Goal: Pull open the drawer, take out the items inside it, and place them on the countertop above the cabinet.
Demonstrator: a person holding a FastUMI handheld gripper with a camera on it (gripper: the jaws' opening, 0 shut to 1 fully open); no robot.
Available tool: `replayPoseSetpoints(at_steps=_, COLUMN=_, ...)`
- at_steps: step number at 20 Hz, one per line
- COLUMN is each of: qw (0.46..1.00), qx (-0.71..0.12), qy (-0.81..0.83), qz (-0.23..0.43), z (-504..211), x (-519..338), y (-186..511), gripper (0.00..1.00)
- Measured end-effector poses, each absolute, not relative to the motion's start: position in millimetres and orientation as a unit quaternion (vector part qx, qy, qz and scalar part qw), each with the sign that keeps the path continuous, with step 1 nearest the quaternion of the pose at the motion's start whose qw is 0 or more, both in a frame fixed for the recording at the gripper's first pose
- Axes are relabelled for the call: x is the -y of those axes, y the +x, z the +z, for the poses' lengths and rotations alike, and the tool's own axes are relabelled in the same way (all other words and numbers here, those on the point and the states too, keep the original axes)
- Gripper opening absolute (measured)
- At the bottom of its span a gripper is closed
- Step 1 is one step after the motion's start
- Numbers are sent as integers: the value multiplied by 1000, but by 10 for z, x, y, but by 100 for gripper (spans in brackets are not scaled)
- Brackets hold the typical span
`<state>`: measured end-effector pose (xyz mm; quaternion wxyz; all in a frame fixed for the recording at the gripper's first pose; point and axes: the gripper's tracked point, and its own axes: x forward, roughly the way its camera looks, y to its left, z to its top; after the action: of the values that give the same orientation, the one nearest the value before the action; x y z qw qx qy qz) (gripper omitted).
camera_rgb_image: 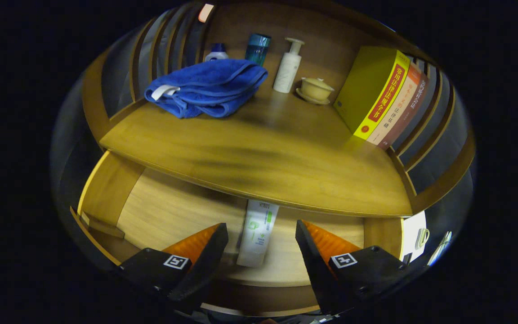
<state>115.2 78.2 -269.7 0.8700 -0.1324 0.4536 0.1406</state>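
We see the wooden countertop (259, 153) spanning the cabinet, and beneath it the drawer (169, 211) pulled open, its pale floor exposed. Inside the drawer lies a white tube (257, 231) with green markings, its upper end tucked under the countertop edge; its print is too small for us to read. On the countertop stand three books (378, 96), the nearest yellow with red Chinese lettering down its spine, which we cannot make out. A folded blue towel (207, 87) with a white tag lies opposite them. Behind it stand a white pump bottle (288, 66), a teal bottle (257, 47) and a lidded cup on a saucer (315, 90). Our gripper (259, 245) hangs over the drawer, fingers spread wide and empty, the tube between them.
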Motion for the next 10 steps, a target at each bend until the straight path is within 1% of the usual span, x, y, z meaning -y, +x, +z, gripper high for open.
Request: replayPoseSetpoints(at_steps=10, qw=833, qx=-527, qy=-113, qz=122, z=-3207, x=-718, y=1089, gripper=99)
